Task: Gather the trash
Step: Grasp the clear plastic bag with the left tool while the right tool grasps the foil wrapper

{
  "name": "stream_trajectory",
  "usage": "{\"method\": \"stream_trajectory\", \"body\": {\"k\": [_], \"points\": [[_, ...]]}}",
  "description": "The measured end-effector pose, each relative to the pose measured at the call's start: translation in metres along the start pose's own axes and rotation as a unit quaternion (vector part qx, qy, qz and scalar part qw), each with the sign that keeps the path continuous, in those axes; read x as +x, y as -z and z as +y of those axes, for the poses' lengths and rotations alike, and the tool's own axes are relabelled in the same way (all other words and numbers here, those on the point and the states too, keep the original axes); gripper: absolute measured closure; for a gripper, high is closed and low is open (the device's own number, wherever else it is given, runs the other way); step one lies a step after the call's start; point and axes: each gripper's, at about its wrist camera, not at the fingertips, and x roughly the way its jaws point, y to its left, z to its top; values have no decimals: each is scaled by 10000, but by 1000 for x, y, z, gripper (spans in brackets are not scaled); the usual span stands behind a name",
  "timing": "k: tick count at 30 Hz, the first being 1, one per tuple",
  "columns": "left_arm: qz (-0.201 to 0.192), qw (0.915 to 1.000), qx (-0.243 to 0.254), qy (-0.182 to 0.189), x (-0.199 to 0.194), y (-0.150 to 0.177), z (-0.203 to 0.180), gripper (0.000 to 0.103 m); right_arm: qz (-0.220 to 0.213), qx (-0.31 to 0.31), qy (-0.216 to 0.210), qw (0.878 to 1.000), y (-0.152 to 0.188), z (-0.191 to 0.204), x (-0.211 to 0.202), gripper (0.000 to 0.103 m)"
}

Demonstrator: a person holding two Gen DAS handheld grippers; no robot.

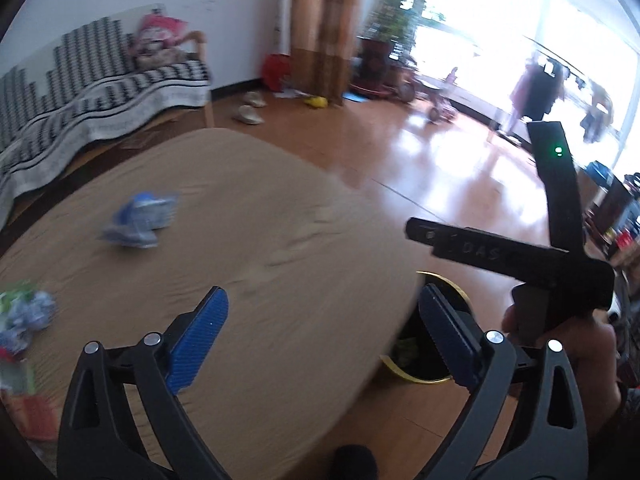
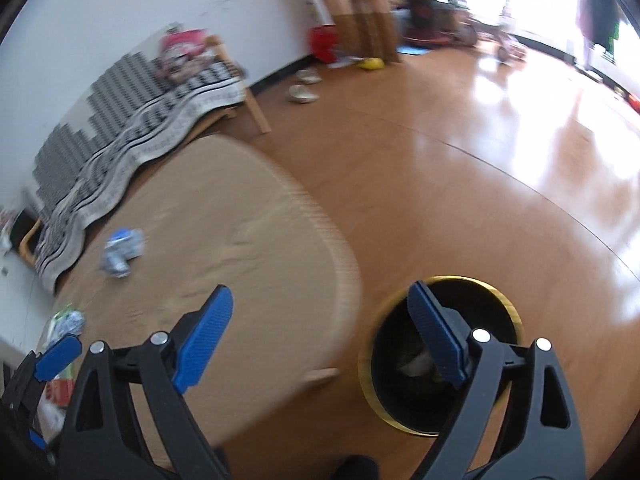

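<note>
- The left gripper (image 1: pixel 324 336) stands wide, its blue pads (image 1: pixel 198 340) spread with nothing between them; it hangs over the near edge of the tan-covered table (image 1: pixel 280 216).
- The right gripper (image 2: pixel 320 340) is also spread wide and empty, one pad over the table edge, the other over the mouth of the bin (image 2: pixel 508 308).
- The bin, black with a gold rim, sits on the wooden floor (image 2: pixel 460 184) just beside the table, at about 5 o'clock in both views; pale scraps lie inside (too blurred to name).
- A crumpled blue-and-white wrapper (image 1: pixel 138 220) lies on the table at about 10 o'clock from the left gripper, well apart from the bin.
- More crumpled trash (image 1: pixel 24 316), probably packets, sits at the table's edge at 9 o'clock.
- A bench under a black-and-white throw (image 1: pixel 100 92) stands beyond the table at 11 o'clock.
</note>
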Motion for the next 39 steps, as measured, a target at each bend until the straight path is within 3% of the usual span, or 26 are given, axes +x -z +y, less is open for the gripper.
{"method": "stream_trajectory", "body": {"k": [4, 9, 11, 14, 18, 23, 27, 32, 34, 35, 37, 39], "points": [[-69, 9969, -310, -724, -39, 15, 81, 9, 126, -348, -458, 9983, 1, 80, 15, 15], [-37, 9818, -820, -1713, -93, 47, 197, 9, 336, -800, -987, 9913, 7, 173, 32, 15], [-27, 9746, -1147, -1926, -115, 63, 236, 9, 432, -1119, -1170, 9859, 18, 212, 39, 15], [44, 9563, -1814, -2292, -152, 106, 297, 9, 656, -1467, -1397, 9771, 32, 248, 47, 15], [264, 9426, -2384, -2323, -179, 155, 337, 10, 896, -2140, -1569, 9600, 61, 294, 50, 15], [485, 9499, -2417, -1923, -178, 180, 335, 9, 1079, -2987, -1776, 9314, 103, 323, 38, 15], [904, 9555, -2040, -1931, -153, 184, 332, 10, 1311, -3302, -2038, 9123, 133, 329, 32, 15], [1068, 9594, -1699, -1983, -136, 187, 328, 12, 1432, -3906, -1931, 8886, 172, 330, 32, 15], [1026, 9587, -1671, -2062, -137, 187, 326, 38, 1441, -4029, -1908, 8835, 179, 330, 34, 15], [956, 9601, -1683, -2019, -141, 185, 323, 46, 1448, -4086, -1911, 8807, 182, 330, 34, 16], [829, 9605, -1835, -1920, -148, 180, 326, 77, 1429, -4169, -1934, 8766, 187, 329, 32, 15], [666, 9617, -1964, -1792, -159, 175, 332, 98, 1407, -4248, -1961, 8725, 190, 329, 30, 16]]}}
